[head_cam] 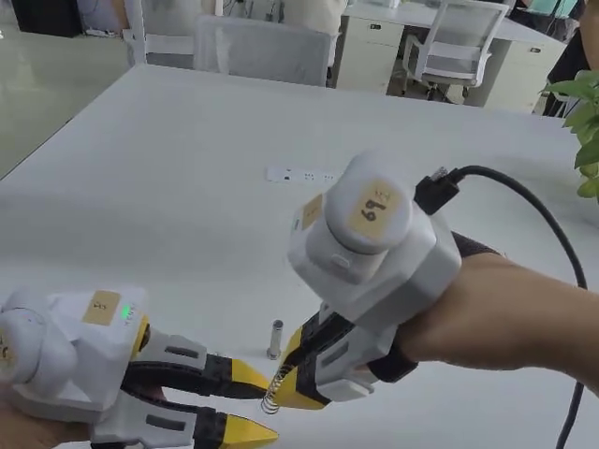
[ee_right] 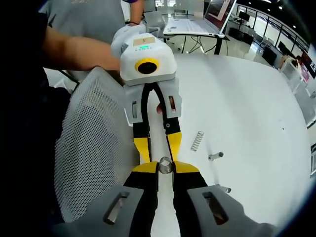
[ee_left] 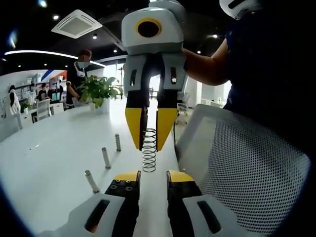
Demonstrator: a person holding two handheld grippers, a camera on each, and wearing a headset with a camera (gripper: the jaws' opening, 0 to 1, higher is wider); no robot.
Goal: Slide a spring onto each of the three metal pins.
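My right gripper (head_cam: 285, 379) is shut on a small metal spring (head_cam: 272, 392), which hangs out past its yellow jaws. In the left gripper view that right gripper (ee_left: 149, 140) comes down from above with the spring (ee_left: 149, 152) upright. Just in front of the spring's free end, my left gripper (ee_left: 153, 177) is open with nothing in its jaws. Three upright metal pins stand in a row on the white table: near pin (ee_left: 92, 180), middle pin (ee_left: 106, 158), far pin (ee_left: 118, 142). The far pin looks ribbed, as if a spring sits on it. The spring's end (ee_right: 166, 164) shows between my right jaws.
A mesh chair back (ee_left: 247, 163) stands close beside the grippers at the table edge. A white power strip (head_cam: 299, 175) lies mid-table. A plant (head_cam: 585, 122) is at the right edge. Chairs and desks (head_cam: 449, 47) stand beyond the far edge.
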